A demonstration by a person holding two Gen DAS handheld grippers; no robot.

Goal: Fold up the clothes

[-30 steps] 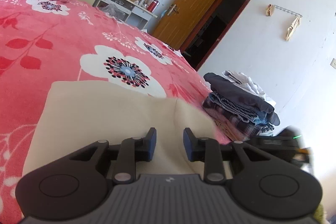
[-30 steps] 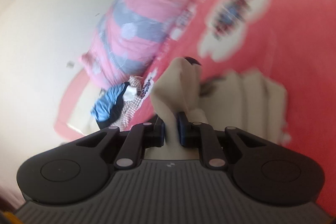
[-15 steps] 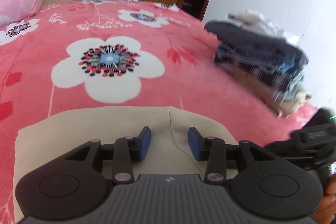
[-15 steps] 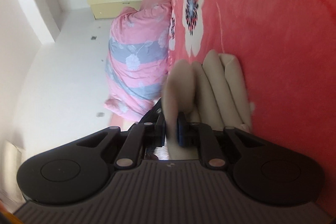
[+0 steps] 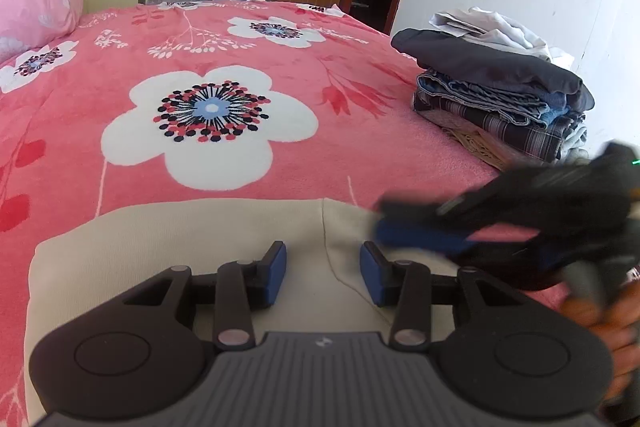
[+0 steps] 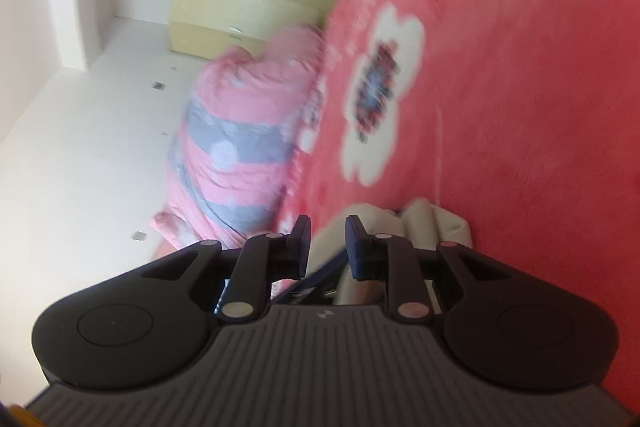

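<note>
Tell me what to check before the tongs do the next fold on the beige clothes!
1. Left tongs open, nothing pinched: ok.
2. Right tongs empty: ok, jaws slightly apart with no cloth between.
3. Beige garment lying on the floral blanket: ok.
4. Tongs clear of each other: not ok, the right one is close beside the left one, blurred.
5. Pile of folded clothes out of the way: ok.
6. Garment's near edge neat: cannot tell, hidden under the tongs.
</note>
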